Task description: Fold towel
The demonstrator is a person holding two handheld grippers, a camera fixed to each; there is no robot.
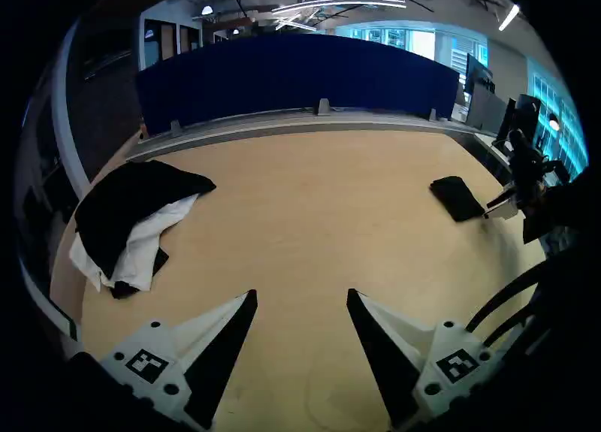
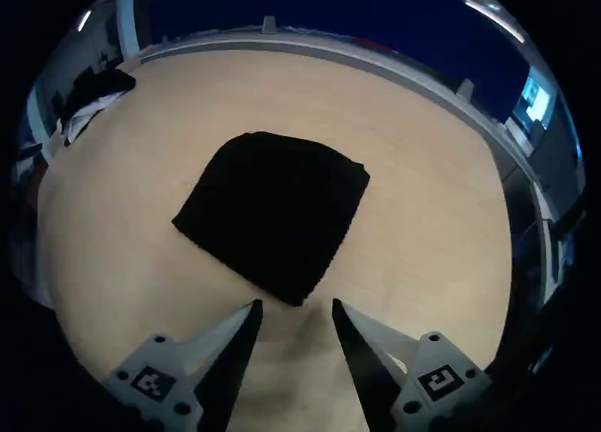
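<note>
Left gripper (image 1: 301,295): its fingers are spread wide above bare wood, with nothing between them.
Right gripper (image 2: 297,304): its fingers are spread too and pinch nothing; they sit just on the near side of the folded towel (image 2: 274,210).
Folded towel: a dark, squarish bundle lying flat on the table (image 2: 436,229), turned at an angle. Its near corner comes right up to the gap between the right gripper's fingertips. Whether it touches them cannot be told.
Seen from the left gripper view: the same towel lies far to the right, with the right gripper just beside it at the table's right edge.
Cloth pile (image 1: 131,222): black and white cloths heaped loosely at the left side of the table, well apart from the folded towel.
Blue partition (image 1: 300,75): stands along the table's far edge.
</note>
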